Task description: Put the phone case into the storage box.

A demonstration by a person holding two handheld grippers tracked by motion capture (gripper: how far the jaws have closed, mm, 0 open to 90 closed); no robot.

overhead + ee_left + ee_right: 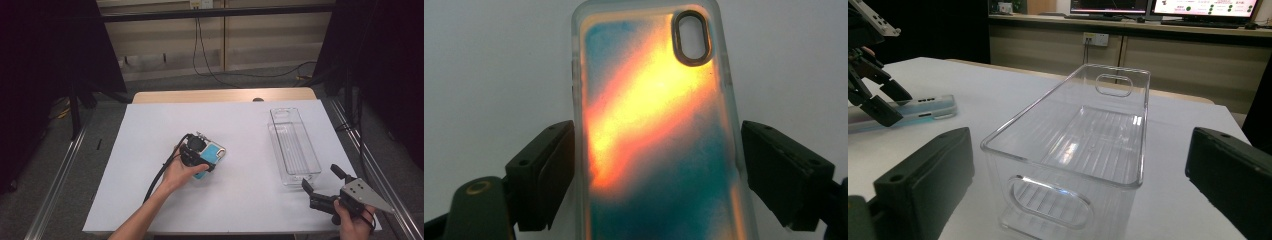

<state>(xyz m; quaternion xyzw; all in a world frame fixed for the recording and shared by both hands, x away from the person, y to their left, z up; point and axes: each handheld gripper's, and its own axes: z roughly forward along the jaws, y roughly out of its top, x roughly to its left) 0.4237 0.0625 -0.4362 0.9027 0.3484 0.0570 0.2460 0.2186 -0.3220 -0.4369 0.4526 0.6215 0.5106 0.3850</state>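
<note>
Teal-and-orange phone case point(659, 135) lies between the left gripper's point(656, 170) parted jaws; right gripper point(1078, 200) gapes before the clear bin point(1083, 140)

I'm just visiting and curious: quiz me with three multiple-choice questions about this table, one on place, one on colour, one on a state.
1. Where does the phone case lie?
A. on the white sheet
B. inside the clear bin
C. on the floor

2. What colours show on the case?
A. black and white
B. teal and orange
C. all red

3. How is the clear bin?
A. full
B. tipped over
C. upright and empty

Answers:
1 A: it lies flat between the left gripper fingers.
2 B: seen in the left gripper view.
3 C: its ribbed floor is bare before the right gripper.
</note>
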